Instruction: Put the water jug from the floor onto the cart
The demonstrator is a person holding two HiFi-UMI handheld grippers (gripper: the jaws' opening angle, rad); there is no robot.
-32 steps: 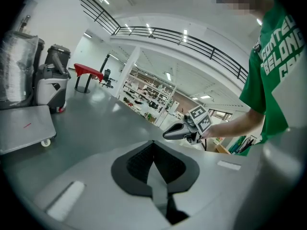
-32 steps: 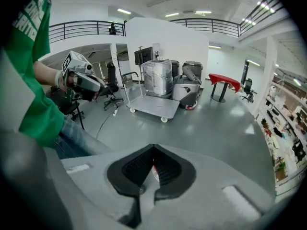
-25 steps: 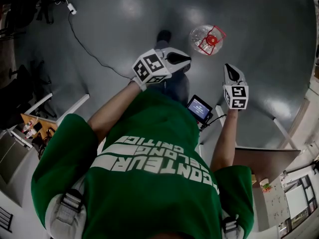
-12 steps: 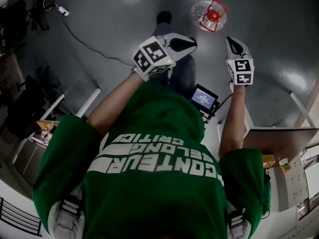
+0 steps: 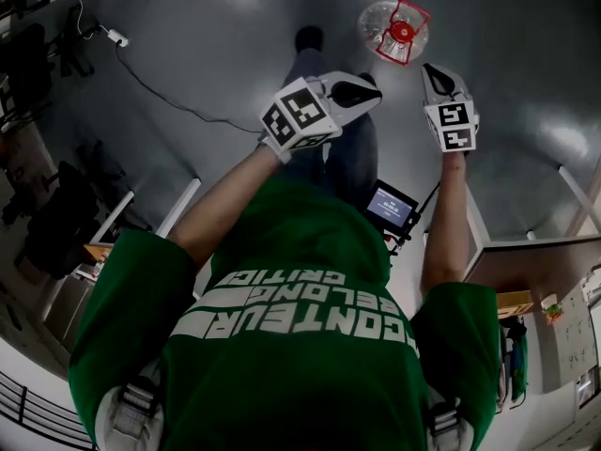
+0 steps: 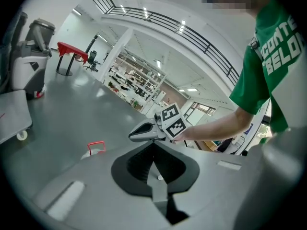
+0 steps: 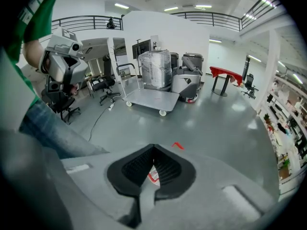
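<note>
The clear water jug (image 5: 394,28) with a red cap and handle stands on the grey floor just ahead of both hands. My right gripper (image 5: 430,69) points at it from just to its right, jaws shut and empty. In the right gripper view, red parts of the jug (image 7: 153,176) show behind the shut jaws. My left gripper (image 5: 374,92) hangs to the lower left of the jug, shut and holding nothing. The jug's red handle (image 6: 96,146) shows left of the left gripper (image 6: 154,145). The flat grey cart (image 7: 152,99) stands several steps away across the floor.
A black cable (image 5: 160,87) runs over the floor at the left. A brown table (image 5: 526,261) stands at the right. Wrapped machines (image 7: 156,70), office chairs (image 7: 103,87) and a red table (image 7: 225,73) stand beyond the cart. A small screen (image 5: 390,207) hangs at the person's waist.
Both grippers have sunk toward the floor and come closer to the jug, the right one now beside it. The jaws have stayed shut. The jug has not moved.
</note>
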